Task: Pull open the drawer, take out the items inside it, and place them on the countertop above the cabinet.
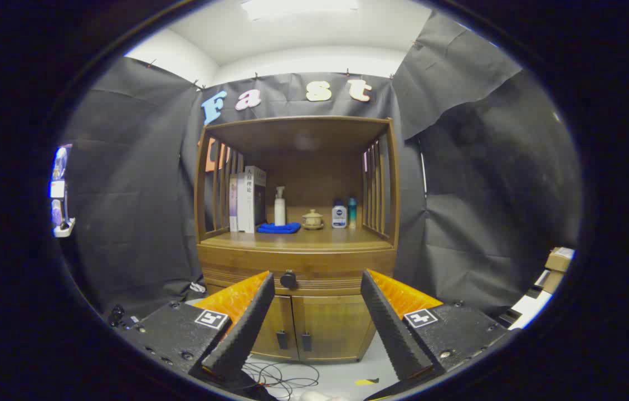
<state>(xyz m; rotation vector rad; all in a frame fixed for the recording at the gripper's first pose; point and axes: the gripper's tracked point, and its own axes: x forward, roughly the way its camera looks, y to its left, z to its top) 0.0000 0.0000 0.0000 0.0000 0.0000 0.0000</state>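
Observation:
A wooden cabinet [297, 262] stands ahead against the booth wall. Its drawer [314, 275] is closed, with a dark round knob [288, 279] on the front. The countertop [314, 238] above the drawer carries books [247, 199], a white pump bottle [279, 207], a blue cloth [279, 228], a small lidded pot [312, 219] and two small bottles [344, 214]. My gripper [317, 281] is open and holds nothing. The knob sits just beyond the fingers, close to the left fingertip [266, 284]. The drawer's contents are hidden.
Two lower cabinet doors [314, 328] with dark handles sit below the drawer. Cables [283, 379] lie on the pale floor in front of the cabinet. Slatted sides and a top shelf enclose the countertop. Cardboard boxes [556, 262] stand at the right by the black cloth.

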